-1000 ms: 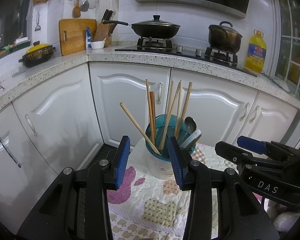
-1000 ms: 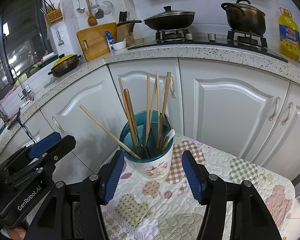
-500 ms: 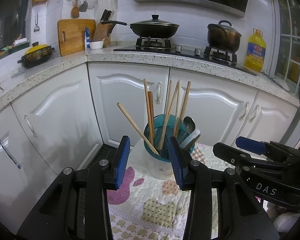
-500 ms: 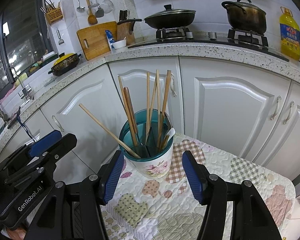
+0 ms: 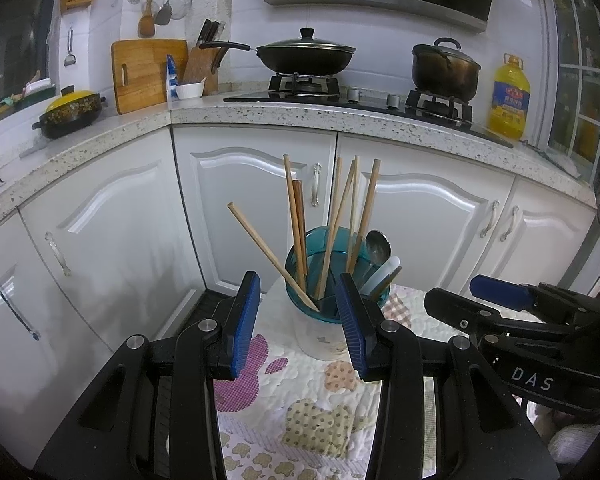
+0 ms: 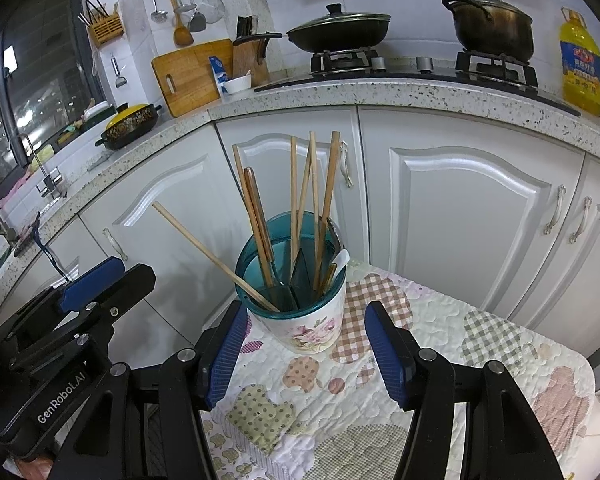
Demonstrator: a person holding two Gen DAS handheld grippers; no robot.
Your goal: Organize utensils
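Utensil holder (image 6: 304,312) floral side only in right view, both tools (image 5: 298,320) (image 6: 304,348) open, empty.

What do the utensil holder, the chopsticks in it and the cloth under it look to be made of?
Utensil holder: white glossy outer cup, likely ceramic, with a printed rose; the teal insert is see-through, probably plastic. Chopsticks: pale matte sticks, bamboo or wood by colour; one is darker brown. Cloth: quilted fabric, stitched lines and patchwork patches showing.

A home kitchen is shown. A gas hob (image 5: 312,88) with a lidded wok (image 5: 306,54) is set in a speckled counter (image 5: 260,114) over white cabinets (image 5: 256,204).
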